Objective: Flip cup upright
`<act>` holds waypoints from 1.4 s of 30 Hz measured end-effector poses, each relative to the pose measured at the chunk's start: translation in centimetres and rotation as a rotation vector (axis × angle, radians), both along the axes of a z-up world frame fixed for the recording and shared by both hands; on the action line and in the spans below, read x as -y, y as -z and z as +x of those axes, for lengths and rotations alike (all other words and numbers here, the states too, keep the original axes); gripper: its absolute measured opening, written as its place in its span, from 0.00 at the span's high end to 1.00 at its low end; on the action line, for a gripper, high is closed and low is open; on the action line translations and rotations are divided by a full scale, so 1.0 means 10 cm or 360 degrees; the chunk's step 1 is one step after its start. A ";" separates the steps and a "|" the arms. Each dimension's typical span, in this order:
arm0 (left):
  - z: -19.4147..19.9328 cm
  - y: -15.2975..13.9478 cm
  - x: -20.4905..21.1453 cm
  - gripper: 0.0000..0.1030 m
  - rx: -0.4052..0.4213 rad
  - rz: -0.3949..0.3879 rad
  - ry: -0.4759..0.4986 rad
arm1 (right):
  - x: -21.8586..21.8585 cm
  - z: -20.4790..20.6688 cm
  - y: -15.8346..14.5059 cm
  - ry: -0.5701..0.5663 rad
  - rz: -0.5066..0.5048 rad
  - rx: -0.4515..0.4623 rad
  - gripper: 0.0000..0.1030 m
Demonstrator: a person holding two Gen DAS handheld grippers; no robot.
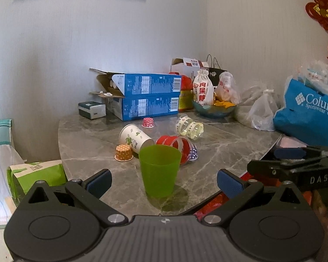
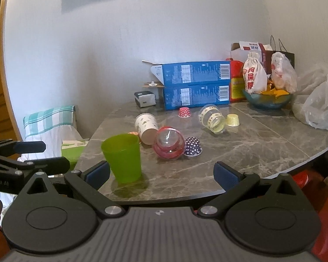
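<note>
A green plastic cup [image 1: 159, 170] stands upright near the front edge of the grey marble table [image 1: 218, 152]; it also shows in the right wrist view [image 2: 123, 158]. My left gripper [image 1: 164, 183] is open, its blue pads either side of the cup and apart from it. My right gripper [image 2: 161, 174] is open and empty, right of the cup. Lying on their sides are a white paper cup [image 1: 135, 138], a red clear cup [image 1: 175, 145] and a clear cup with yellow print [image 1: 189, 127].
Small dotted paper cups, orange [image 1: 123, 152], red [image 1: 148, 122] and purple [image 1: 193, 152], stand upside down. Blue boxes [image 1: 146, 96], a bowl of snacks [image 1: 214, 107], plastic bags [image 1: 260, 111] and a blue Columbia bag [image 1: 310, 113] crowd the back and right. A chair with a towel [image 2: 48, 122] is left.
</note>
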State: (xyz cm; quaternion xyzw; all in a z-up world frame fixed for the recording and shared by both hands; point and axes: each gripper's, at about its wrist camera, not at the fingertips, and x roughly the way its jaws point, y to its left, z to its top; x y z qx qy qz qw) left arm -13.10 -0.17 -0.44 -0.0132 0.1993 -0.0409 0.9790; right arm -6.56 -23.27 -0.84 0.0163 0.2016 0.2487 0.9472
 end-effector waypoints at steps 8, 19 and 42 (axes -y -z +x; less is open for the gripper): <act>0.01 0.04 0.02 0.00 -0.0025 -0.0020 -0.0006 | -0.02 -0.03 0.02 -0.0003 -0.0005 0.0019 0.01; -0.02 0.02 0.03 0.00 -0.0018 -0.0030 0.0000 | -0.02 -0.08 0.02 0.0000 -0.0007 0.0036 0.01; -0.09 -0.01 0.02 0.00 -0.0002 -0.0098 0.0026 | 0.00 -0.10 0.03 0.0008 -0.0010 0.0007 0.01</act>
